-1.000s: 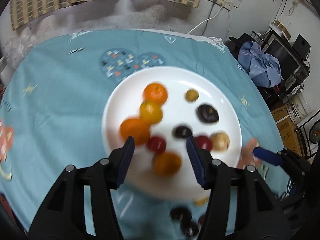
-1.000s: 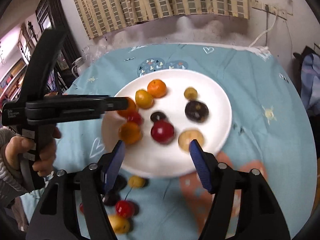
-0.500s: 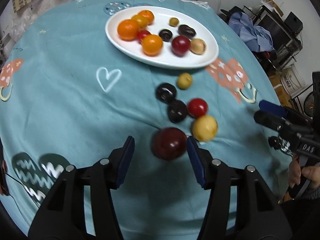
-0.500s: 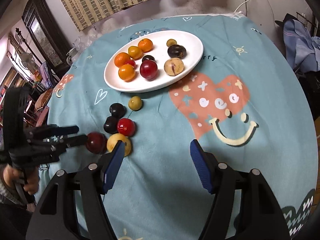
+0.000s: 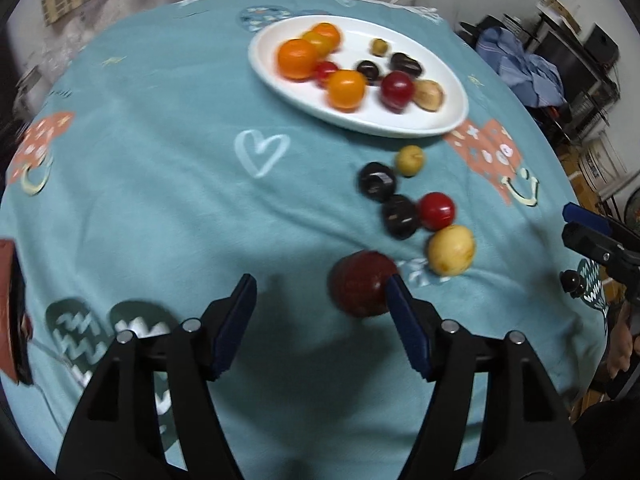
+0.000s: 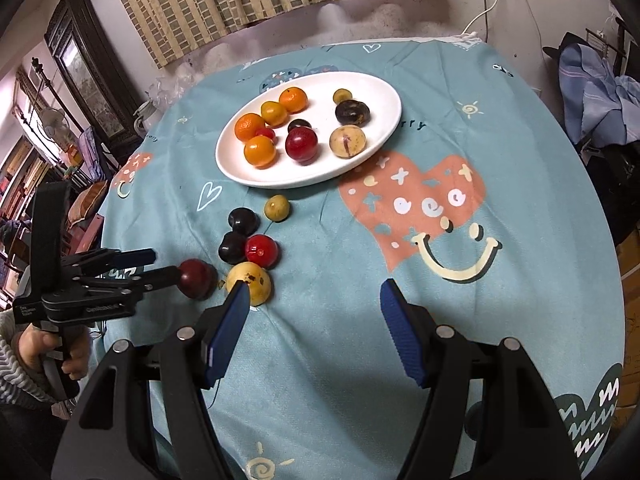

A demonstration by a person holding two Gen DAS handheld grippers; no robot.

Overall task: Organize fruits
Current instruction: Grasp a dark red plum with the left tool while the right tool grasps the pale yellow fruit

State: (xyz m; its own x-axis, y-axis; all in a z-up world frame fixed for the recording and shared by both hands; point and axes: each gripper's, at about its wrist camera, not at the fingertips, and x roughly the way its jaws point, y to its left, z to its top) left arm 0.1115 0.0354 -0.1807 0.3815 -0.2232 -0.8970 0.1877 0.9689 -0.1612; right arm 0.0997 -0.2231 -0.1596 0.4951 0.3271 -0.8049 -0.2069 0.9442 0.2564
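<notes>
Dim indoor light; soft shadows under fingers; left wrist view motion-blurred, right wrist view sharp; fisheye bending, dark corners.

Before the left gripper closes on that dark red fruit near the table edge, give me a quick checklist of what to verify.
1. Left gripper jaws wide enough for the dark red fruit: ok, they are opening.
2. Fruit centred between the jaws: not ok, it sits against the right-hand pad, with a wide gap at the other.
3. Yellow fruit clear of the jaws: ok, it sits apart.
4. Right gripper out of the way: ok, open, empty, off to one side.
5. Free room on the white plate: ok.
6. Pad contact with the fruit: cannot tell.
</notes>
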